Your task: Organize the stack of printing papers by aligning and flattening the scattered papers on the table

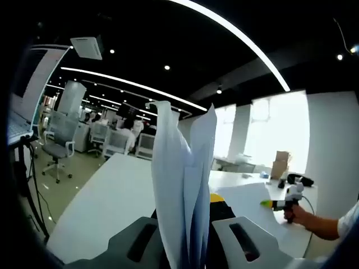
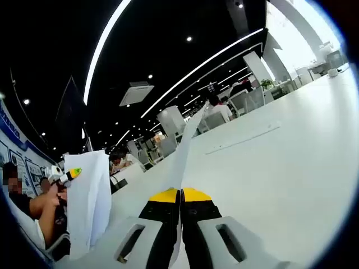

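The left tool (image 1: 193, 224) is clamped on a sheaf of papers (image 1: 182, 185), which stand upright between its jaws and fan apart a little at the top. Behind them runs the long white bench (image 1: 112, 196). Off to the right in the left gripper view, a hand (image 1: 300, 216) holds the right tool (image 1: 268, 203) low over the bench, with a flat sheet (image 1: 247, 199) lying just beside it.

In the right gripper view, the right tool (image 2: 180, 196) has its yellow-tipped jaws pressed together on the edge of a single sheet (image 2: 182, 154), seen edge-on and rising away from the tips. The white bench (image 2: 280, 157) spreads out to the right. At the left of this view the papers (image 2: 87, 196) appear again as a tall white bundle, with the left tool (image 2: 72, 174) and a hand (image 2: 53, 196) near their top. Office chairs (image 1: 59, 145) and seated people show in the background.
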{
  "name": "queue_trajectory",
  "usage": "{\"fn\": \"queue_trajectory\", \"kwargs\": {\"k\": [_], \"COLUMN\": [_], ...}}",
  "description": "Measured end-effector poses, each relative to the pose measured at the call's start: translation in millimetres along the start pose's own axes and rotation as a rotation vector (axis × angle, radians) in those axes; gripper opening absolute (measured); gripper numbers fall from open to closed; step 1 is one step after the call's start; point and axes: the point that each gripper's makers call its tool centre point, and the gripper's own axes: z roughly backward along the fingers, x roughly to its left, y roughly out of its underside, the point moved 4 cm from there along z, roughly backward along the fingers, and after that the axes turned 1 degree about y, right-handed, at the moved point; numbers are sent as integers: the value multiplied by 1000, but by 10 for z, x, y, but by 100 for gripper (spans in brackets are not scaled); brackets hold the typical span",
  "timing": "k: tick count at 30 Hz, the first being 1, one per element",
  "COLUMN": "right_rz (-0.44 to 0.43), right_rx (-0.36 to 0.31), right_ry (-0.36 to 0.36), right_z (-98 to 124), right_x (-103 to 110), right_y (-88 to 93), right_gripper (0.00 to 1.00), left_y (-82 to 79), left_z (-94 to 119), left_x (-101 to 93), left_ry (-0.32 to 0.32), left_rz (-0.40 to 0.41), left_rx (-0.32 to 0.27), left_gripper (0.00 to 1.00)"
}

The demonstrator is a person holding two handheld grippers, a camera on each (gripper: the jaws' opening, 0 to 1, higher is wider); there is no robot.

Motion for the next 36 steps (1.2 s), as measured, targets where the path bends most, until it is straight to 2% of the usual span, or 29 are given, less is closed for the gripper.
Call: {"fn": "queue_trajectory", "kwargs": {"k": [6, 24, 31, 36], "right_rz": [-38, -149, -142, -83], "right_rx": [-66, -184, -187, -138], "right_ry": [-30, -122, -127, -129], "right_z": [44, 123, 129, 107], "right_x": [-13, -57, -55, 8], "right_y": [-144, -409, -446, -427], "right_gripper": [0, 0, 0, 0], "left_y": [11, 108, 166, 160], "left_z": [-36, -152, -213, -259], "left_x": [17, 39, 38, 15], "left_ry": [2, -3, 0, 7], "left_rz": [9, 25, 25, 18], "left_rx": [5, 31, 50, 66], "left_gripper": [6, 6, 6, 6]}}
